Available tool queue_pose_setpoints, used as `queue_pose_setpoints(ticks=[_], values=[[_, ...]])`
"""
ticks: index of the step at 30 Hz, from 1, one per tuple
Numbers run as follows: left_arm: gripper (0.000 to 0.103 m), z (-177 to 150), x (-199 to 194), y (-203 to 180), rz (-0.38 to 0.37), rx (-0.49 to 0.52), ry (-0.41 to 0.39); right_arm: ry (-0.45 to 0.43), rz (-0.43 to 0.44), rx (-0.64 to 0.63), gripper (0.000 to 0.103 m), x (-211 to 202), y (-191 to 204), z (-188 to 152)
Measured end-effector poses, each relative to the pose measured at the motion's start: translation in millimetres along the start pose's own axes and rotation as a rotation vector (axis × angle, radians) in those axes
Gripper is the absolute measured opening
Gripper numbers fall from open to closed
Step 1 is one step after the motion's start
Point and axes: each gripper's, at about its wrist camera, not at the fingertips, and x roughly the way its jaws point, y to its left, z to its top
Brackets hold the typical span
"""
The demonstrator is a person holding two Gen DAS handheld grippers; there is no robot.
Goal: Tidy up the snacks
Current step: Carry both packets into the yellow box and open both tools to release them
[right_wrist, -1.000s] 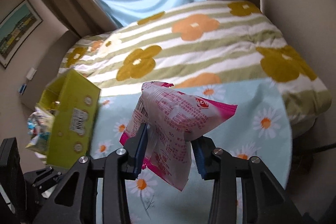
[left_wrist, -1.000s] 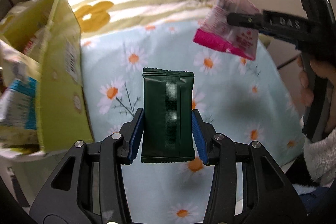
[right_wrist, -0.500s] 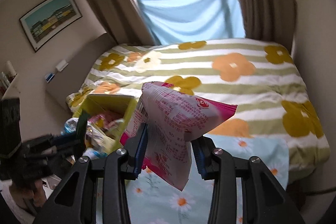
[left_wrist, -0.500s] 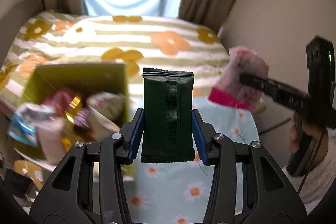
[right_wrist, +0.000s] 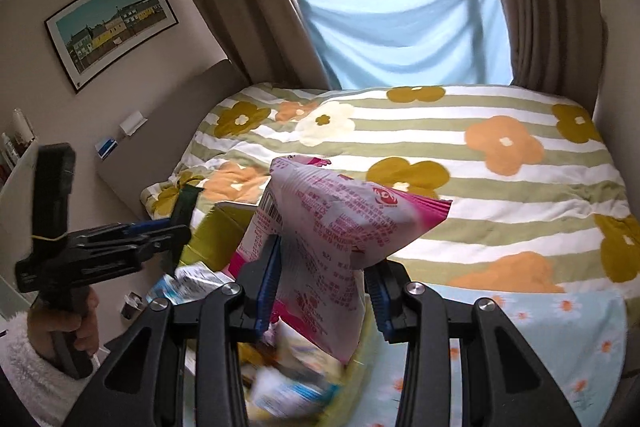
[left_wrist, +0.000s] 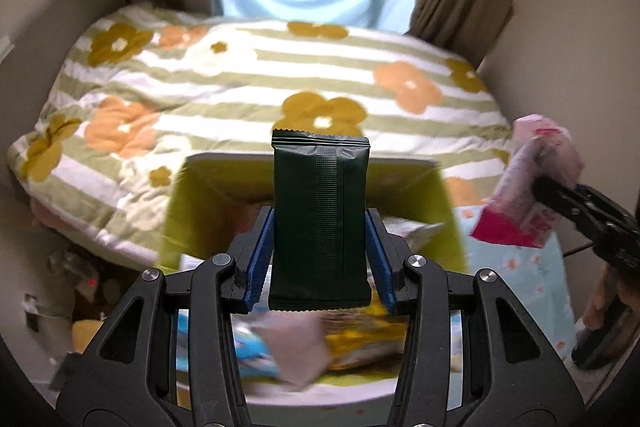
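Your green box (left_wrist: pixel 192 203) holds jumbled snack packets (left_wrist: pixel 296 351); they are blurred. Your left gripper (left_wrist: pixel 320 259) pinches a dark green bar (left_wrist: pixel 320 219) upright; your right gripper (right_wrist: pixel 324 287) clamps a pink-white bag (right_wrist: pixel 336 223).

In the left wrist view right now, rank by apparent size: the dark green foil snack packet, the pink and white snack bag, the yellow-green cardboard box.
1. Yellow-green cardboard box, largest, though partly hidden.
2. Dark green foil snack packet, enlarged by nearness to the camera in the left tongs.
3. Pink and white snack bag, smallest as seen, held farther off in the right tongs; its true size may match the packet's.
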Motion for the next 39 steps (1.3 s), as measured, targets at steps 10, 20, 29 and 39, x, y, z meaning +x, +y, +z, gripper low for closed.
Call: queue_pose_setpoints(ticks=[10, 20, 29, 39], values=[[0.041, -0.3, 66.2, 49.3, -0.019, 0.027, 0.156, 0.083, -0.038, 0.039, 0.037, 54.4, 33.2, -7.8], [0.103, -14.8, 49.0, 62.6, 0.016, 0.007, 0.114, 0.148, -0.060, 0.046, 0.037, 71.3, 33.0, -9.3], [0.103, -31.6, 26.9, 68.3, 0.060, -0.006, 0.093, 0.211, -0.055, -0.033, 0.046, 92.2, 60.7, -4.5], [0.102, -46.2, 30.0, 65.3, 0.033, 0.019, 0.086, 0.237, -0.270, -0.138, 0.099, 101.8, 62.2, -21.1]])
